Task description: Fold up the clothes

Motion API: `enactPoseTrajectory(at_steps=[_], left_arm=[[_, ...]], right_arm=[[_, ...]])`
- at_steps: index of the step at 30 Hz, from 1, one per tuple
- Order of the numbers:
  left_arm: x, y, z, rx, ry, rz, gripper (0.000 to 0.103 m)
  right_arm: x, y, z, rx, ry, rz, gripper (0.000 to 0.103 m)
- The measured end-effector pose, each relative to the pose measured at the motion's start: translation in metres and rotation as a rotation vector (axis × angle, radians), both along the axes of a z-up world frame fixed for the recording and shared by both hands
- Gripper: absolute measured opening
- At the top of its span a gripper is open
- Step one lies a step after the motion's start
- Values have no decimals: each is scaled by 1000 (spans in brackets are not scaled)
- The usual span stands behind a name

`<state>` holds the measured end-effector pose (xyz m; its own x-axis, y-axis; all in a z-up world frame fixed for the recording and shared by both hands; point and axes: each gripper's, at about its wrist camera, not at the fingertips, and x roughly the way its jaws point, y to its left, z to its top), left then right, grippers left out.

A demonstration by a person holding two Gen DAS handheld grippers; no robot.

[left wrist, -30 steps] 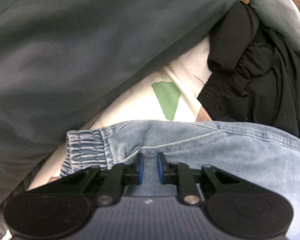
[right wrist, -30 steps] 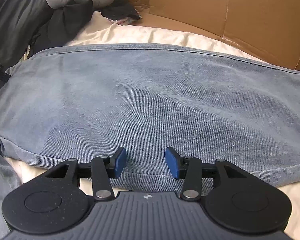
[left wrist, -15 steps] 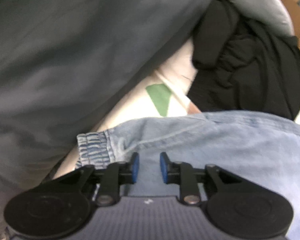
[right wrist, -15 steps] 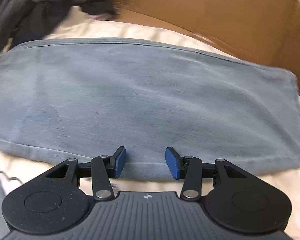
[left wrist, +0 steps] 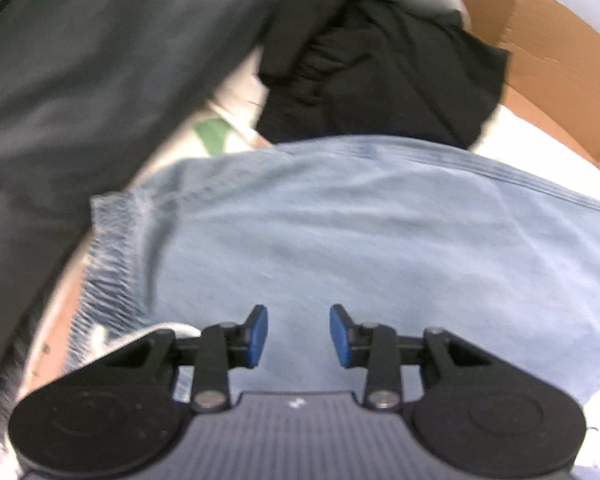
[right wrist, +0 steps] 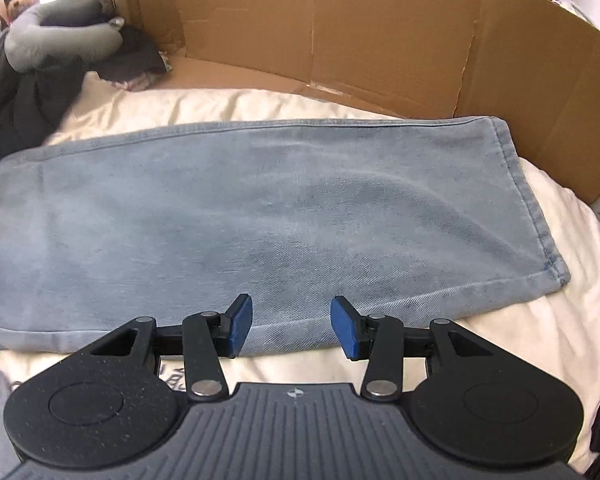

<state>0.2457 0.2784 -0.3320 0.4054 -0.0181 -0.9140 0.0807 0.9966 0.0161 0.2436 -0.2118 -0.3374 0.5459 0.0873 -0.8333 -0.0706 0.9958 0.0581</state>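
Light-blue denim jeans (right wrist: 260,208) spread flat on cream bedsheet (right wrist: 560,320), folded lengthwise. Left tool (left wrist: 298,334) just opening, empty, over elastic waistband (left wrist: 112,264); right tool (right wrist: 291,326) parted, empty, at near edge. Soft, weighty, likely floppy; best pinched at hem (right wrist: 532,208) and waistband.

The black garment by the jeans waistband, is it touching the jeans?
Touching. The left wrist view shows the black garment meeting the far edge of the jeans, its lower edge lapping the denim with no sheet visible between.
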Motion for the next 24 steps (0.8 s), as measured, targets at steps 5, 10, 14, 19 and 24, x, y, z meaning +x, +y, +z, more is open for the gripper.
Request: enactPoseTrajectory(at_steps=[5,10,14,19,24], left_arm=[[-20,-21,-13,-61,33,19,37],[-33,-31,-40,-50,68,57,38],[-40,-31,-49,-64,63,73,51],[-41,-34,-50,-63,55,67,59],[-42,-38,-52,-49,42,41,63]], right_arm=[[1,1,-2,15,-12,-17,50],[18,1,-17,-10,-19,-45,50],[45,-8,-37,-36,14,-109,50],[70,-22,-48,-45,-8,-161,50],[92,-33,-49,-61,-33,-184,50]])
